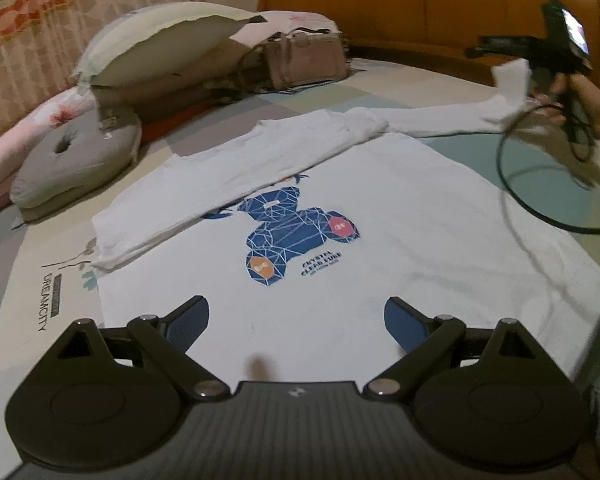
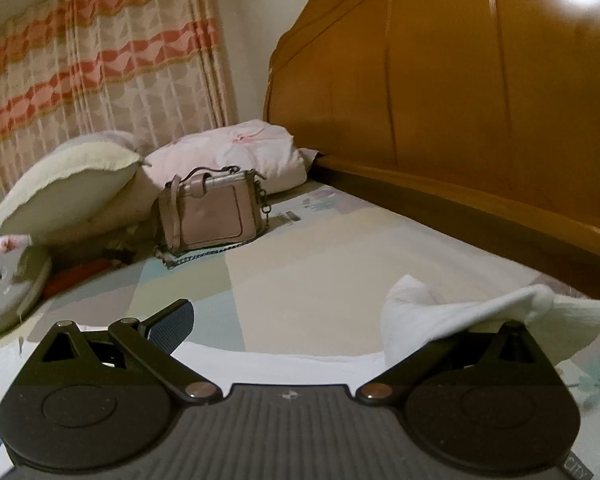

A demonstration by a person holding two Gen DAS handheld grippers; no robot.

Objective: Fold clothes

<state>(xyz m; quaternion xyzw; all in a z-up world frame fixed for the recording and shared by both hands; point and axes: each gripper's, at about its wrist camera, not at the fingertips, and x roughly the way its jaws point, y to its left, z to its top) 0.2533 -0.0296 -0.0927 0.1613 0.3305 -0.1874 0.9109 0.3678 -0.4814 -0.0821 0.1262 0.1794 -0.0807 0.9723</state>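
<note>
A white long-sleeve shirt [image 1: 400, 216] with a blue bear print [image 1: 296, 232] lies flat on the bed. One sleeve [image 1: 204, 196] is folded across its chest. My left gripper [image 1: 296, 320] is open and empty, just above the shirt's near edge. The other sleeve [image 1: 452, 116] stretches to the far right, where its cuff [image 1: 510, 84] hangs lifted by my right gripper. In the right wrist view the right gripper [image 2: 288, 320] is open, and the white cuff [image 2: 460, 320] is draped over its right finger, hiding that pad.
A pink handbag [image 2: 212, 212] and pillows [image 2: 68, 184] lie at the bed's far side. A grey ring cushion [image 1: 76, 160] is left of the shirt. The wooden headboard [image 2: 440, 80] rises on the right. A black cable [image 1: 540, 184] loops over the shirt's right part.
</note>
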